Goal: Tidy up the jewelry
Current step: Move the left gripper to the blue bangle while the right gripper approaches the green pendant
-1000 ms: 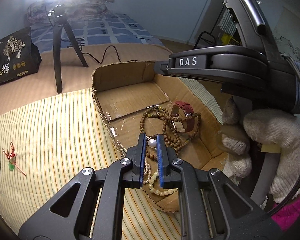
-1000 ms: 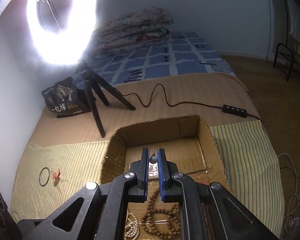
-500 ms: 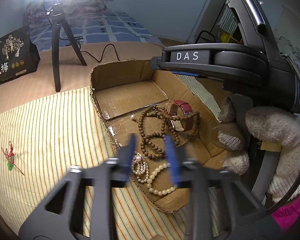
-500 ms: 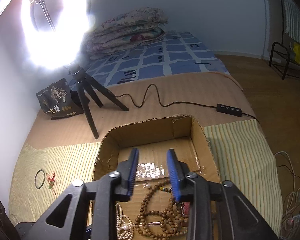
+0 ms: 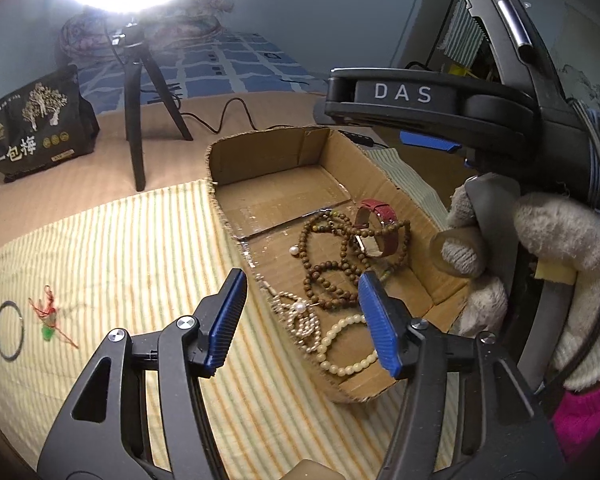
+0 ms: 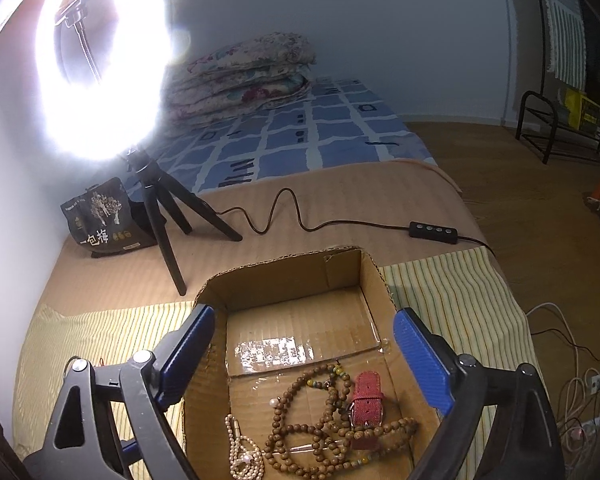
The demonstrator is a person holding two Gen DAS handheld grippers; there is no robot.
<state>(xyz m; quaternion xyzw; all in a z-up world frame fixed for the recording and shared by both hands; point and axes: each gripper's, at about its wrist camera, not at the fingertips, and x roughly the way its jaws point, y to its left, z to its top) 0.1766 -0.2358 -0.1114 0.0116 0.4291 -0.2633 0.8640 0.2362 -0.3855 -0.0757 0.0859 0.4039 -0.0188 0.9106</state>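
An open cardboard box (image 5: 260, 152) lies on a striped cloth and holds the jewelry. Inside are brown wooden bead strands (image 5: 332, 272), a red watch strap (image 5: 380, 220), a small pearl necklace (image 5: 300, 320), a cream bead bracelet (image 5: 340, 348) and one loose pearl (image 5: 294, 249). My left gripper (image 5: 304, 320) hovers over the box's near end with its jaws opening and nothing pressed between the pads. My right gripper (image 6: 304, 356) hangs above the box (image 6: 284, 280), jaws opening wide and empty, over the beads (image 6: 312, 432) and strap (image 6: 366, 400).
On the cloth to the left lie a dark ring (image 5: 8, 334) and a red cord with a green pendant (image 5: 48, 320). A ring light on a tripod (image 6: 160, 216), a black snack bag (image 5: 36, 120) and a cable with a remote (image 6: 432, 232) sit behind the box. A gloved hand (image 5: 540, 260) holds the right gripper.
Both grippers were shut on small pearl pieces a second ago. Both have opened, and the pearl pieces now lie in the box.
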